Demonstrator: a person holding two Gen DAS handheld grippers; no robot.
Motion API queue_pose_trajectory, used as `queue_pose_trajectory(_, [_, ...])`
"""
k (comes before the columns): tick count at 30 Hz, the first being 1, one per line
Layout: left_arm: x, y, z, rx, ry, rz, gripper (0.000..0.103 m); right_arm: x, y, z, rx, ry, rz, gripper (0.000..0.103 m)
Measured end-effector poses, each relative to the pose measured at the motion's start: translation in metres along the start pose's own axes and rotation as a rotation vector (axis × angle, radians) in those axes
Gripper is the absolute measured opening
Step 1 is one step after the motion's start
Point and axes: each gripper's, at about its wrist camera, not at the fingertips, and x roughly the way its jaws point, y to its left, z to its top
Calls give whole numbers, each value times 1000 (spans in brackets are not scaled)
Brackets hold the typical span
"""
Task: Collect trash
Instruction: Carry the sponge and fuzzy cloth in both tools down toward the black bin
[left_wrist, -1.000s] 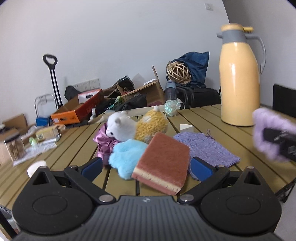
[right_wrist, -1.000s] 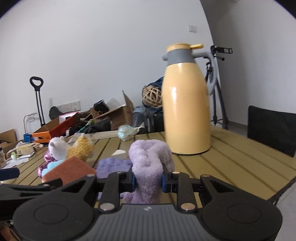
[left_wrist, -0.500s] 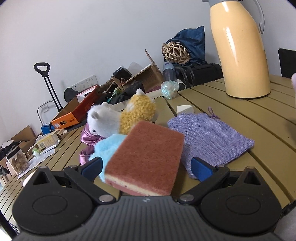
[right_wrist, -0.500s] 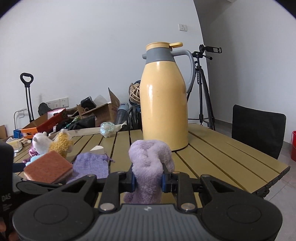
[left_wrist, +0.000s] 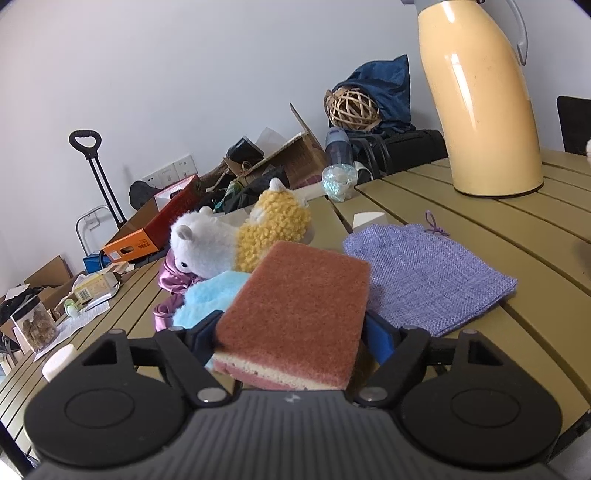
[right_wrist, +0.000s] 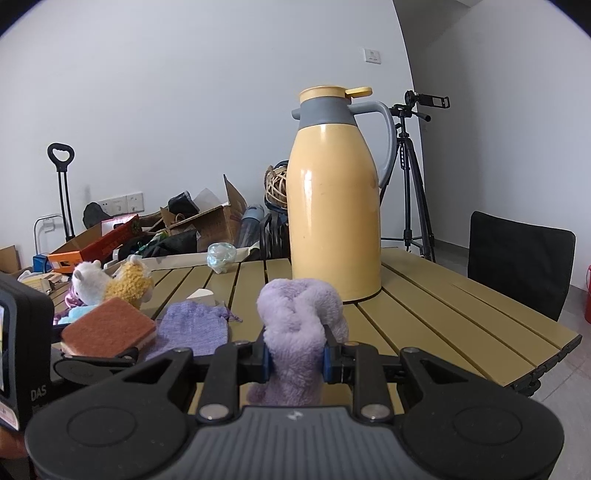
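My left gripper (left_wrist: 291, 339) is shut on a brown scouring sponge (left_wrist: 295, 314) with a yellow layer; the sponge also shows in the right wrist view (right_wrist: 107, 326). My right gripper (right_wrist: 295, 360) is shut on a fluffy purple cloth (right_wrist: 299, 325) and holds it above the slatted table (right_wrist: 443, 314). A purple woven pouch (left_wrist: 424, 273) lies flat just beyond the sponge. A light blue fluffy cloth (left_wrist: 210, 299) and a shiny purple cloth (left_wrist: 170, 273) lie left of the sponge.
A white and yellow plush alpaca (left_wrist: 240, 236) lies behind the cloths. A tall yellow thermos (right_wrist: 334, 195) stands on the table. A crumpled plastic wrap (left_wrist: 338, 181), a small white wedge (left_wrist: 367, 219), a jar (left_wrist: 35, 326) and boxes sit further off. A black chair (right_wrist: 517, 258) stands at right.
My left gripper has moved in around the sponge and closed on it. My right gripper, still holding the purple cloth, has swung so the thermos sits further right in its view.
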Motion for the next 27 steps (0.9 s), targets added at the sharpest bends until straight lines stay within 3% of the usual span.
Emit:
queue_pose_trajectory(14, [-49,26,8,-93,-78,-37,79,-12,7,0,-11,-5,55,24])
queue_pose_trajectory(27, [-128,68,3,-148,-108,-57,79,-63,30,7,-22,-31,163,24])
